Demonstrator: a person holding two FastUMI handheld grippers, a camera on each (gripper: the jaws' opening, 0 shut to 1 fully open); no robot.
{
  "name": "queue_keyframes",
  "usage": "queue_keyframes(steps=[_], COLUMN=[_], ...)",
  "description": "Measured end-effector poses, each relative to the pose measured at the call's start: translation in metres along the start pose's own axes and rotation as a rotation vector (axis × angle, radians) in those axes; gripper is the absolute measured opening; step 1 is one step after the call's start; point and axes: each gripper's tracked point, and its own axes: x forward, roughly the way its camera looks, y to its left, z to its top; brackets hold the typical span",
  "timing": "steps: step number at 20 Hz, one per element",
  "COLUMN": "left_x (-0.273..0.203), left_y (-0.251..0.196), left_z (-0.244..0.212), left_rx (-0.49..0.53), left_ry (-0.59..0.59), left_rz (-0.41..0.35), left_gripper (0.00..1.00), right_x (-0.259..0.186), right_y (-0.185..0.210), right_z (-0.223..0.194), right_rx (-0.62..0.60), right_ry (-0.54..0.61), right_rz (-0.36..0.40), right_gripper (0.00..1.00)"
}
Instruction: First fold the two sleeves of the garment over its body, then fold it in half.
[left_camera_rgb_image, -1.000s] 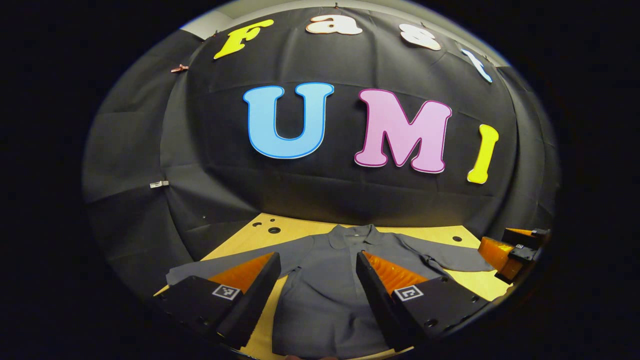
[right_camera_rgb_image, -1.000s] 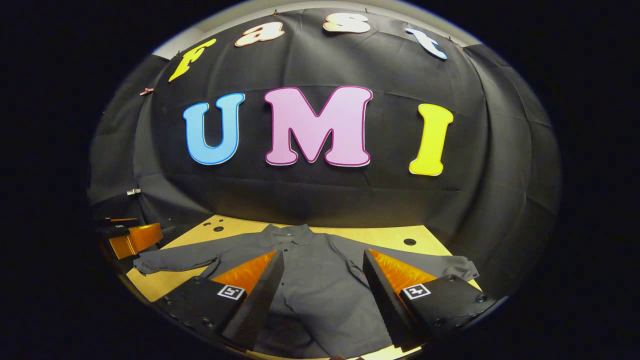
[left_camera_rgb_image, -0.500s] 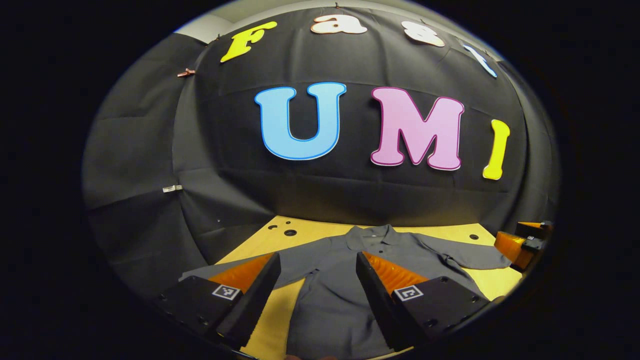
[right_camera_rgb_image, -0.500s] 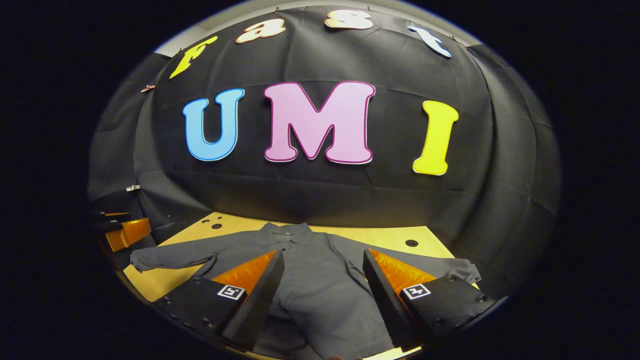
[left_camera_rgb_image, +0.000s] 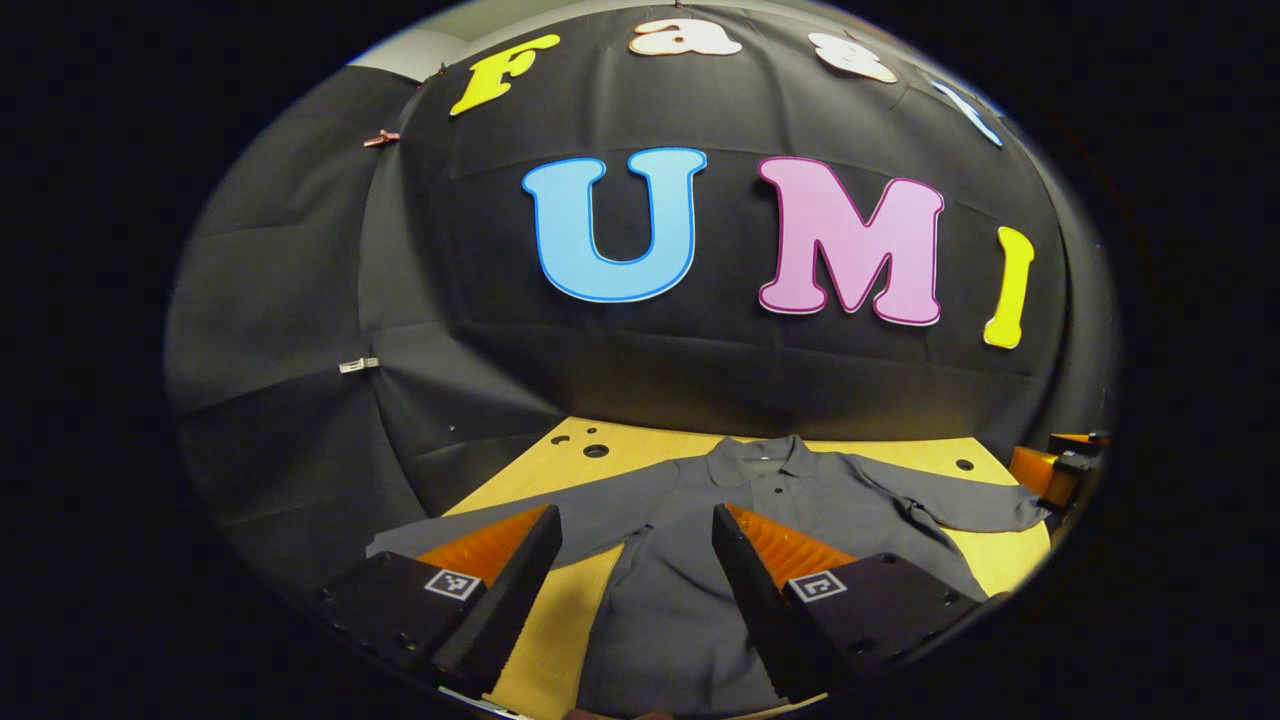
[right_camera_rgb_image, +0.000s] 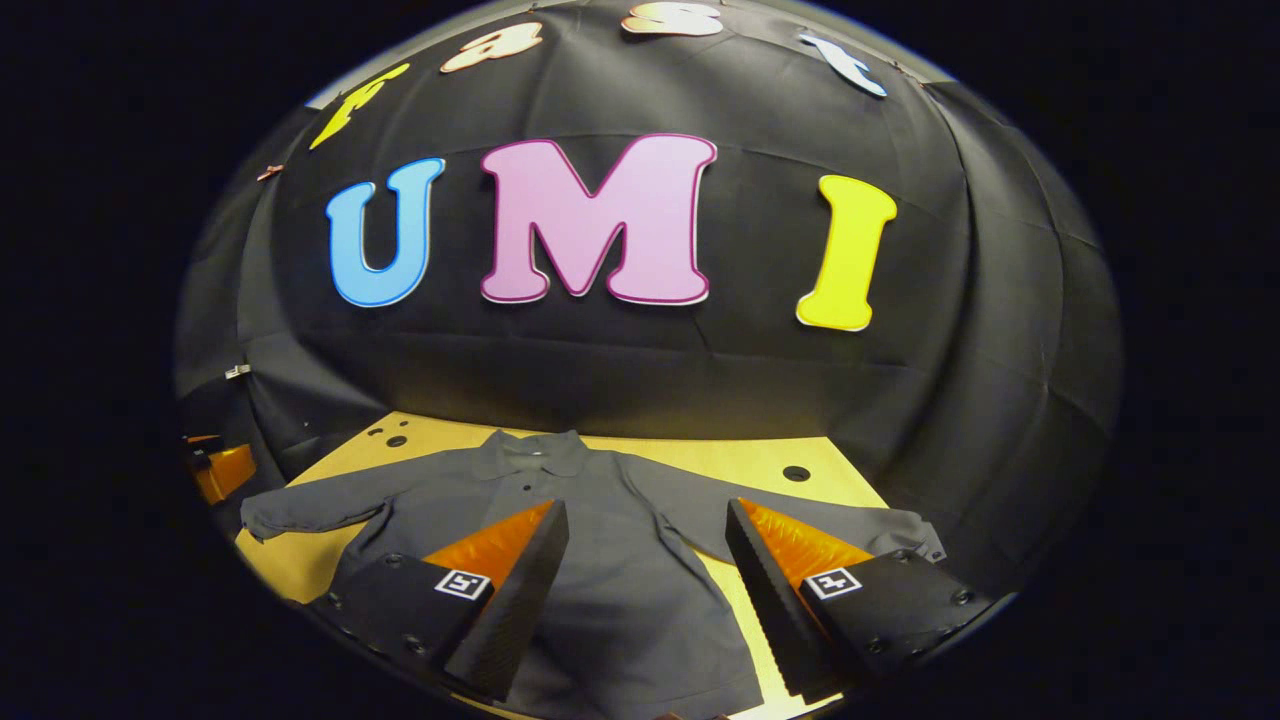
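Garment (left_camera_rgb_image: 760, 520) lies flat mid-table (left_camera_rgb_image: 560, 640): soft, light, limp; take each sleeve by its cuff. Left gripper (left_camera_rgb_image: 635, 590) and right gripper (right_camera_rgb_image: 648, 590) gape wide, holding nothing.

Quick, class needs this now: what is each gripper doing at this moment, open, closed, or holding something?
Left gripper: open, holding nothing, above the grey shirt.
Right gripper: open, holding nothing, above the same shirt.

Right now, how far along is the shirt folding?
Nothing is folded: the grey shirt lies flat on the table, both sleeves spread out. Both hand-held grippers hover open, holding nothing. Both sleeve folds and the halving remain.
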Motion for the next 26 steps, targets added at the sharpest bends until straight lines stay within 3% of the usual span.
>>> queue_keyframes(steps=[5,12,20,26], left_x=[0.007,0.019,0.05,0.064], left_y=[0.008,-0.007,-0.036,-0.053], left_z=[0.0,-0.009,-0.016,-0.025], left_rx=[0.018,0.036,0.083,0.098], left_ry=[0.01,0.064,0.113,0.146], left_rz=[0.058,0.066,0.041,0.014], left_gripper=[0.96,0.96,0.99,0.98], right_x=[0.026,0.053,0.078,0.106], right_y=[-0.062,-0.162,-0.279,-0.344], right_z=[-0.012,-0.042,-0.101,-0.148], right_rx=[0.011,0.067,0.138,0.192], right_ry=[0.043,0.103,0.206,0.301], right_rz=[-0.111,-0.287,-0.489,-0.588], right_gripper=[0.98,0.98,0.98,0.98])
